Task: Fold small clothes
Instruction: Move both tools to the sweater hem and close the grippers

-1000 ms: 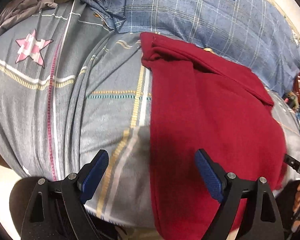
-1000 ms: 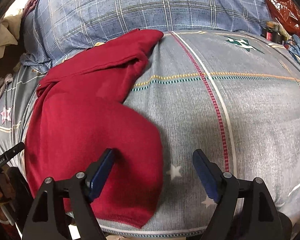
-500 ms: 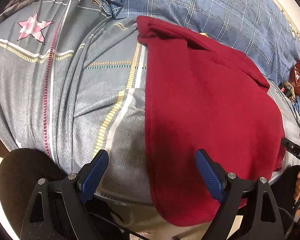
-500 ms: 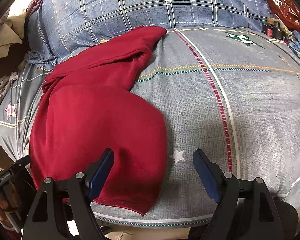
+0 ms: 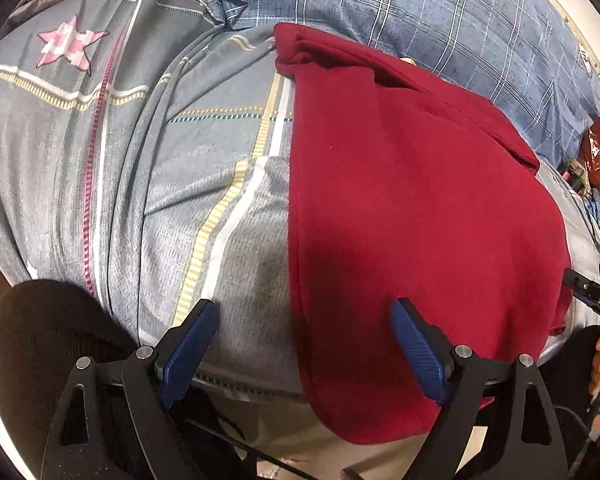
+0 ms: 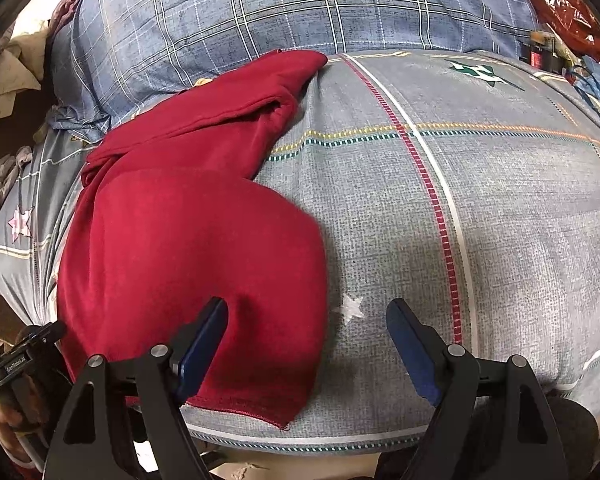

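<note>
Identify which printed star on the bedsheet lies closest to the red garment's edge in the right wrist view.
The small plain white star, just right of the red garment; the pink star and green star lie farther off.

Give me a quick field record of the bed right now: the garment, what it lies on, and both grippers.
garment: red garment, lying partly folded, a narrower part reaching toward the pillow
surface: grey patterned bedsheet
garment hem: at the near edge of the bed, one corner hanging over it in the left wrist view
behind garment: blue plaid pillow
left gripper: open, above the garment's left edge, holding nothing
right gripper: open, above the garment's right edge, holding nothing
fold status: not finished
</note>
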A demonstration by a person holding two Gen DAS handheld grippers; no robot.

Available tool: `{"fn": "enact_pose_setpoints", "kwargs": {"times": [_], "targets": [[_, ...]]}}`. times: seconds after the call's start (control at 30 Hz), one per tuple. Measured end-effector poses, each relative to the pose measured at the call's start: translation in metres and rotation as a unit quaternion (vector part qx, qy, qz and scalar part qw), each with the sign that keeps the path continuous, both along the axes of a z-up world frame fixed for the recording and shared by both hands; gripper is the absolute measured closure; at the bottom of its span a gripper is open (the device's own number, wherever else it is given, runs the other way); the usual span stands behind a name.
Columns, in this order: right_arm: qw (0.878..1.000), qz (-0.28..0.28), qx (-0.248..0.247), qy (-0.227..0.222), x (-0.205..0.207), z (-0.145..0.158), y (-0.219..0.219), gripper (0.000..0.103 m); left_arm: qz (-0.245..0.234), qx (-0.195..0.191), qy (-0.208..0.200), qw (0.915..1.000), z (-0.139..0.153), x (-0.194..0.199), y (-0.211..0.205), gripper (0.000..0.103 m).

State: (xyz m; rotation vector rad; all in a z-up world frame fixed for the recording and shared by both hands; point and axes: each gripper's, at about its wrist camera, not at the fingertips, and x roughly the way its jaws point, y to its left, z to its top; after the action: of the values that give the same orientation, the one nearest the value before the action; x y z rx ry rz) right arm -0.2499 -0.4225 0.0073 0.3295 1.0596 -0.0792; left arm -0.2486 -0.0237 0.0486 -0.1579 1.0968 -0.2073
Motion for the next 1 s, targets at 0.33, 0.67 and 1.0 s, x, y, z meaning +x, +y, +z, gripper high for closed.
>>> {"fn": "enact_pose_setpoints", "kwargs": {"times": [0.33,0.67,1.0], "targets": [[1.000,-0.006,0.009,0.004,-0.002,-0.005,-0.002,0.019,0.001,-0.040,0.015,0.9991,-0.003,-0.012,0.003,0.015],[0.999,0.023,0.023,-0.015,-0.006,-0.003,0.005,0.021,-0.029,-0.022,-0.012,0.9992,0.001,-0.011,-0.013,0.072],[0.996,0.056,0.039,-0.059,-0.016,0.020,0.016,0.096,-0.065,-0.083,-0.020,0.9942,0.049,-0.008,0.017,0.094]]}}
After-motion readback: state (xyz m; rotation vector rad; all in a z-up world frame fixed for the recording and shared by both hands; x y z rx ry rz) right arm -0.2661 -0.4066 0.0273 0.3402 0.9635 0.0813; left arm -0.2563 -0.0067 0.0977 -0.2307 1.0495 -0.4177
